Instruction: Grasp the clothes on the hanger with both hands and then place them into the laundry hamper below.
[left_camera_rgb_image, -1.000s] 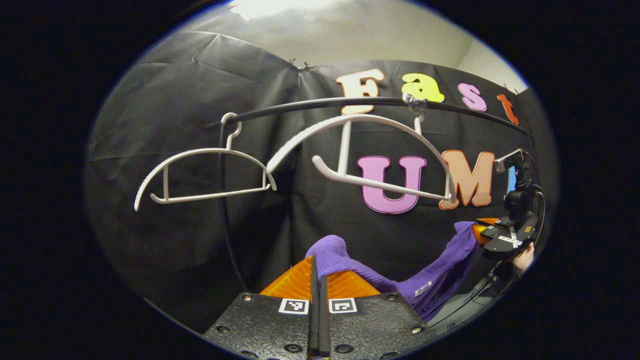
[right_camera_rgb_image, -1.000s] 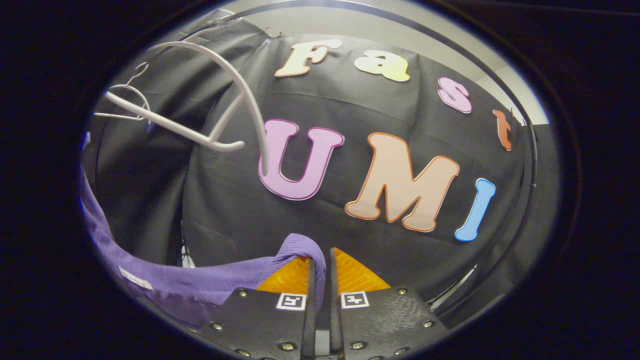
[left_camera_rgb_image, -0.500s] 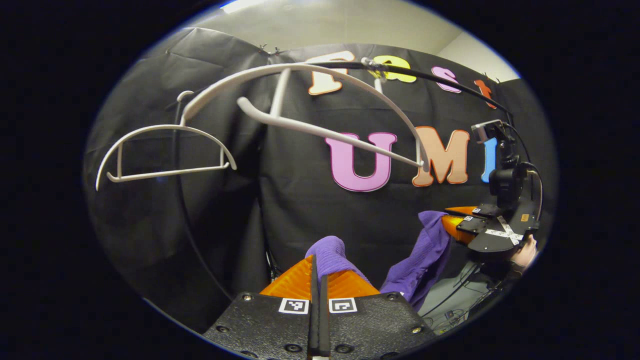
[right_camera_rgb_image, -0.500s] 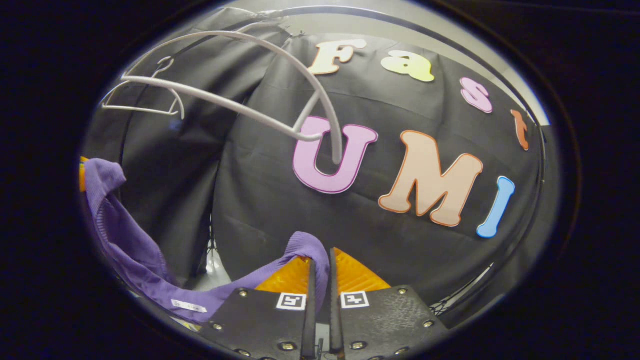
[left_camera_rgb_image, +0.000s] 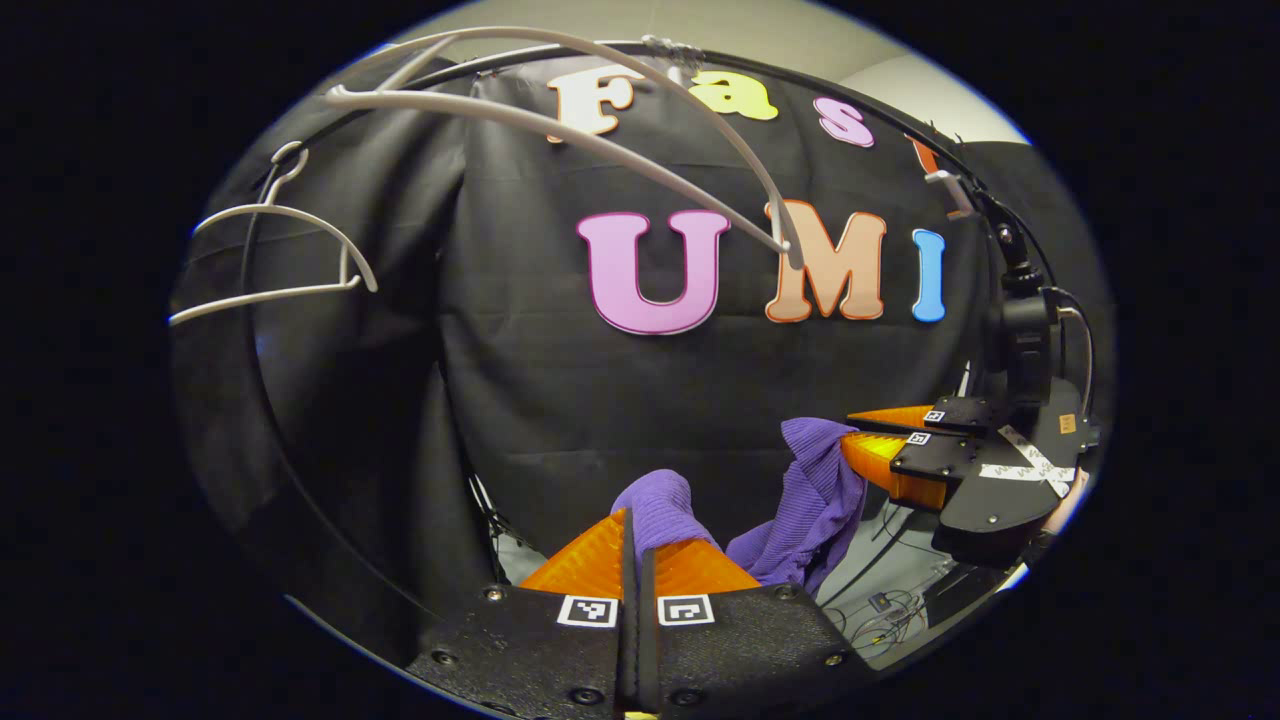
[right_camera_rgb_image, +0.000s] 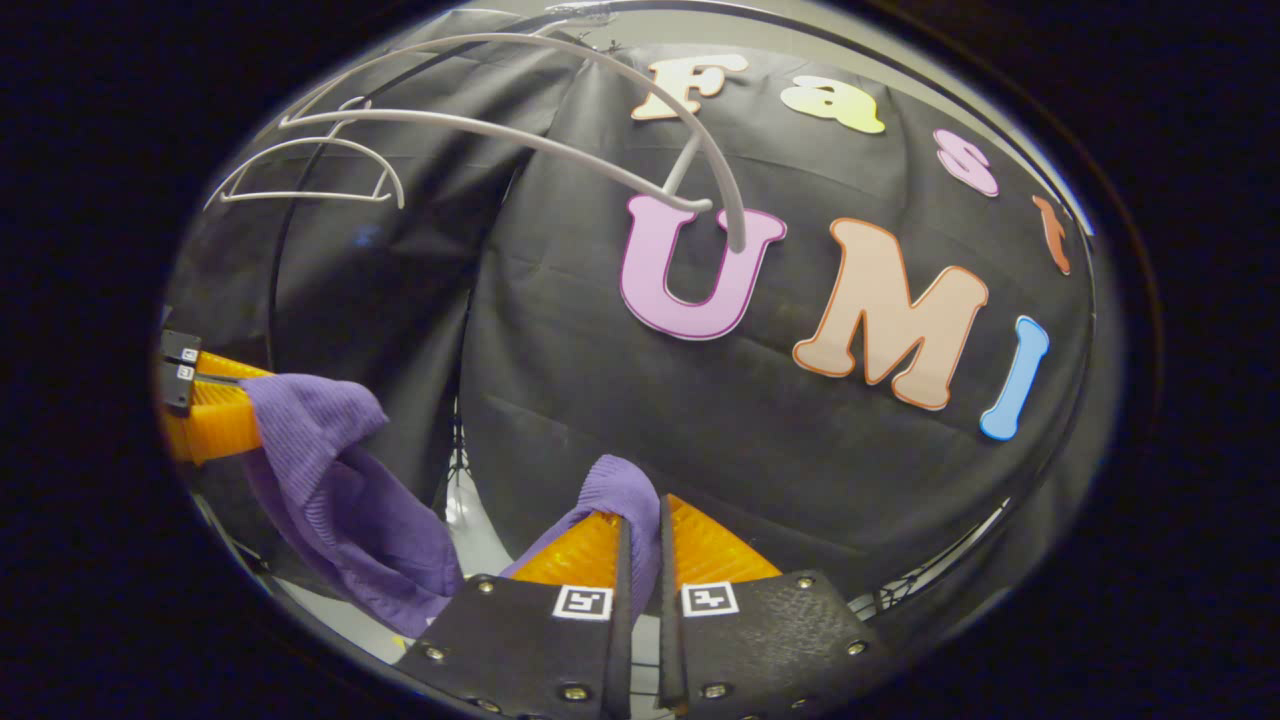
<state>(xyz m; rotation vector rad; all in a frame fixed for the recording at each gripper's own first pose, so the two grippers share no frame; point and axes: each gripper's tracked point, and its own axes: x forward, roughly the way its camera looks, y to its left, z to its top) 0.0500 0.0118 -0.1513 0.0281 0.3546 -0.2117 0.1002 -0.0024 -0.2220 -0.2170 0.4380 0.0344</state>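
- Since a second ago the two grippers have drawn closer together, the purple garment that stretched long between them now sags in a short bunched fold, and the hangers have slid up toward the top of both views.
- Left gripper: in the left gripper view its jaws sit at 6 o'clock, pressed together on a bunched end of the garment, which bulges up just past the tips.
- Right gripper: in the right gripper view its jaws are likewise closed on the other end of the purple cloth at 6 o'clock.
- Garment's long axis runs from one gripper across to the other, the middle drooping downward; in the right gripper view the slack hangs at 8 o'clock.
- Right gripper also shows in the left gripper view at 4 o'clock, with part of a hand behind it.
- Near white hanger, bare, hangs from the black rail at 12 o'clock.
- Second white hanger hangs farther off at 10 o'clock.
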